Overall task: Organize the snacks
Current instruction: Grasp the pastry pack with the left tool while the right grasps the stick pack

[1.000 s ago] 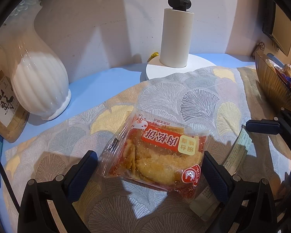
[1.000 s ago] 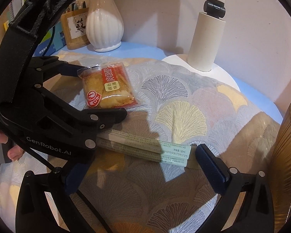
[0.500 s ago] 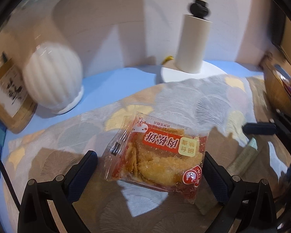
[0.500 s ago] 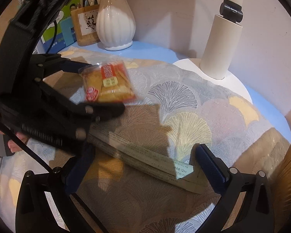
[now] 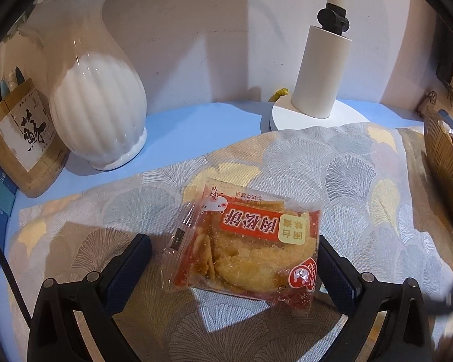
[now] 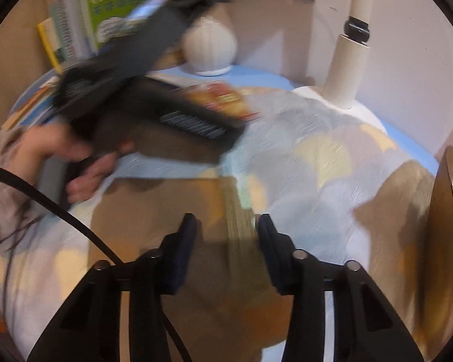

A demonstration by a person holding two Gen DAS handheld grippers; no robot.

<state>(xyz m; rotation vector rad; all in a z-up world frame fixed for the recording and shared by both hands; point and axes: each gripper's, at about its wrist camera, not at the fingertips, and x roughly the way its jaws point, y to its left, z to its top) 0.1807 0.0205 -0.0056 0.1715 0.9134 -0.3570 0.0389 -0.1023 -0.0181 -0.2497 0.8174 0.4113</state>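
Now 2 grippers are working over the snacks.
Left gripper (image 5: 234, 267) is sitting wide around the snack pack (image 5: 250, 246); right gripper (image 6: 225, 242) is squeezing the blurry stick packet (image 6: 237, 211) at 12 o'clock.

Blue table (image 5: 202, 123) carries patterned cloth (image 5: 347, 163) (fan motifs); vase (image 5: 96, 111).

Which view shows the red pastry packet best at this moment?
The left wrist view: the red pastry packet lies sharp and whole on the patterned cloth, between the open left gripper fingers. The right wrist view shows only a blurred sliver of it behind the left gripper.
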